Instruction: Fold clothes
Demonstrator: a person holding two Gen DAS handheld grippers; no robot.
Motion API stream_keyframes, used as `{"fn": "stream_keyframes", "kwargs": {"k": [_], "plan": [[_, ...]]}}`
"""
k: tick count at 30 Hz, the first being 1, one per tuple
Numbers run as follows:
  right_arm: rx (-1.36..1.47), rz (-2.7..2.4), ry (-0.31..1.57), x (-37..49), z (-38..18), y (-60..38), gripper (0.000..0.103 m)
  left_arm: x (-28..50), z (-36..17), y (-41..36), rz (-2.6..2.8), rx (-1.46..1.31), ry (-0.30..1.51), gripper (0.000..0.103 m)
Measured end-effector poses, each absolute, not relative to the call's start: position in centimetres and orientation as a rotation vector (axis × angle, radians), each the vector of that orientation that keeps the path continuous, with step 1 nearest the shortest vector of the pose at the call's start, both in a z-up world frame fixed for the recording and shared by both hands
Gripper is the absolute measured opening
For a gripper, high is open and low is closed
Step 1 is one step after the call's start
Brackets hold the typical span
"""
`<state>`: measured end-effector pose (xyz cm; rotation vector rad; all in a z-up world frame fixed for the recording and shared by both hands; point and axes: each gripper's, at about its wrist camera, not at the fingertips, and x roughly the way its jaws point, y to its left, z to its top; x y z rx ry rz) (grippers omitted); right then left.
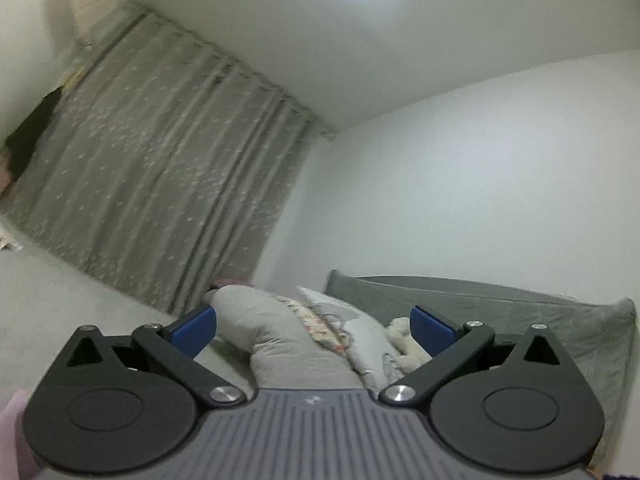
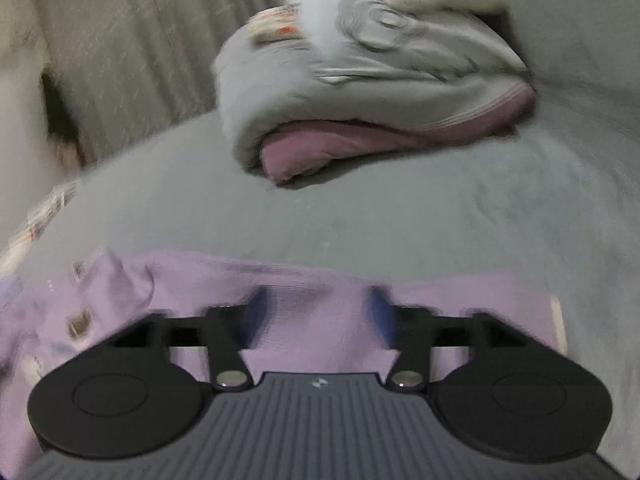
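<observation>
The grey bed (image 2: pixel 360 208) fills most of the right wrist view, and a grey patterned curtain (image 1: pixel 160 168) covers the far left wall in the left wrist view. At the far end of the bed lies a folded grey quilt (image 2: pixel 360 80) with a pink underside, a printed pillow (image 1: pixel 340 320) beside it and a white plush toy (image 1: pixel 404 344) on the right of that. A padded grey headboard (image 1: pixel 520 304) stands against the far wall.

The lilac garment (image 2: pixel 312 304) lies spread on the near part of the bed, right below the right gripper (image 2: pixel 316 308); small buttons show on its left part. This view is blurred.

The right gripper's 2 blue pads are spread apart above the lilac cloth, not pressing on it. The left gripper (image 1: pixel 314 328) points across the room towards the quilt, its 2 blue pads wide apart with nothing between them.
</observation>
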<state>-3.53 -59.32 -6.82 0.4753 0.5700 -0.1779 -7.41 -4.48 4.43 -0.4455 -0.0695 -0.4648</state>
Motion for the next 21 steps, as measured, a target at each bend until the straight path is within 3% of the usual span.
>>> {"fn": "stream_keyframes", "kwargs": {"k": [7,11,15,16,17,21], "plan": [[0.67,-0.475,0.613,-6.9,-10.2,-65.3,0.098,-3.3,3.2,-6.7,-0.184,-0.326,0.248,0.102],[0.917,-0.423,0.632,-7.2,-13.0,-67.1,0.1,-1.3,2.0,-8.3,-0.149,-0.249,0.362,0.102],[0.907,-0.446,0.599,-6.1,-13.5,-66.8,0.099,0.2,1.0,-8.4,-0.143,-0.281,0.435,0.102],[0.884,-0.43,0.6,-5.6,-13.2,-66.7,0.069,0.6,0.7,-8.3,-0.135,-0.287,0.448,0.102],[0.864,-0.399,0.589,-4.9,-12.8,-66.5,0.011,0.7,0.6,-8.2,-0.127,-0.29,0.455,0.102],[0.769,-0.379,0.486,-4.2,-9.9,-65.6,0.01,0.3,-0.6,-6.7,-0.074,-0.312,0.482,0.102]]}}
